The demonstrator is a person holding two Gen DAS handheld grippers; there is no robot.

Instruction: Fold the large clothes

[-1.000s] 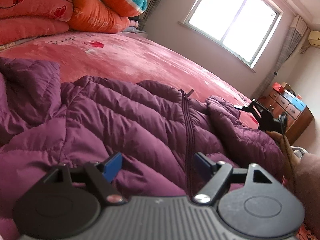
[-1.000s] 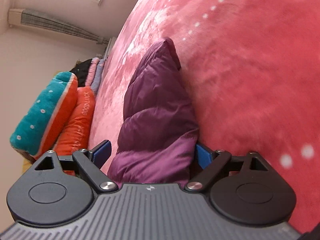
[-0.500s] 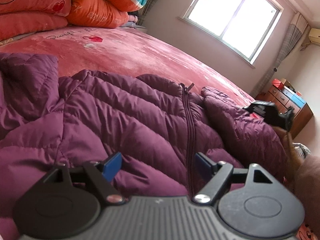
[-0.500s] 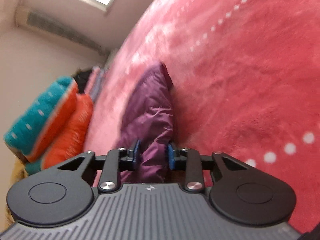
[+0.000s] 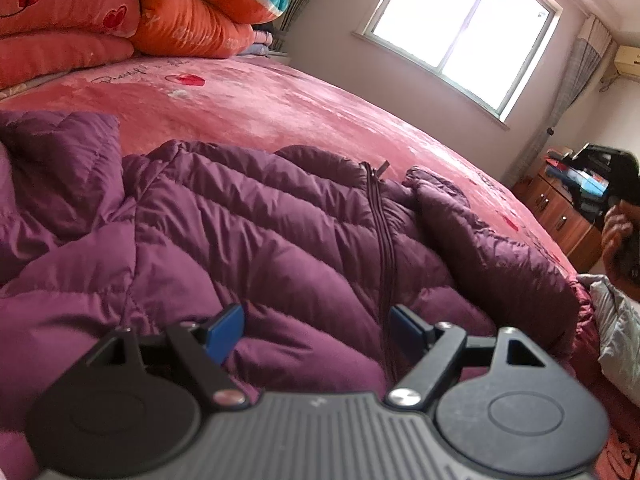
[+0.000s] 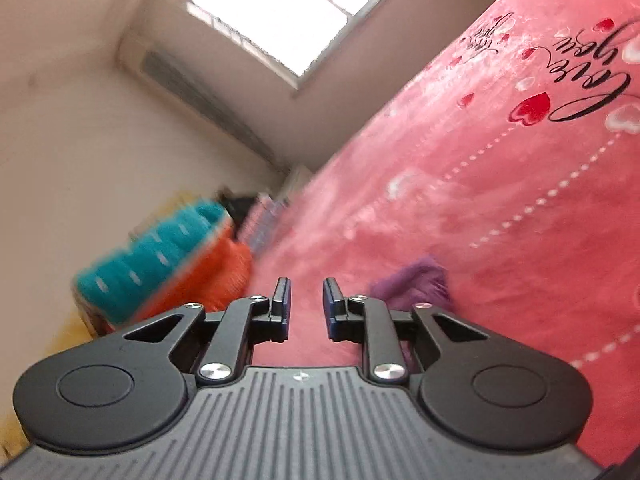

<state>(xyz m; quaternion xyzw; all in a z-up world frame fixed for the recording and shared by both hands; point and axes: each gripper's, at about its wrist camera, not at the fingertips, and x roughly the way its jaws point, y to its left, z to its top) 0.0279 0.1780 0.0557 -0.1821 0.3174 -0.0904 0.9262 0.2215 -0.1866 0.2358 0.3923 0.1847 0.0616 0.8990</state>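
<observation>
- My left gripper (image 5: pixel 316 330) has its jaws wide apart over the purple jacket (image 5: pixel 256 240), gripping nothing.
- My right gripper (image 6: pixel 306 308) has its jaws narrowed with a gap; only pink bed (image 6: pixel 500 200) shows between them.
- The jacket lies spread on the bed, zipper (image 5: pixel 382 240) toward 12 o'clock.
- At 3 o'clock a wooden cabinet (image 5: pixel 560 216) carries blurred items.
- A purple scrap (image 6: pixel 416 284) sits at 1 o'clock, half hidden.

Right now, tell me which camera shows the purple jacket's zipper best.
The left wrist view: the zipper runs down the spread purple jacket in plain sight. The right wrist view shows only a blurred purple scrap of the jacket, no zipper.
</observation>
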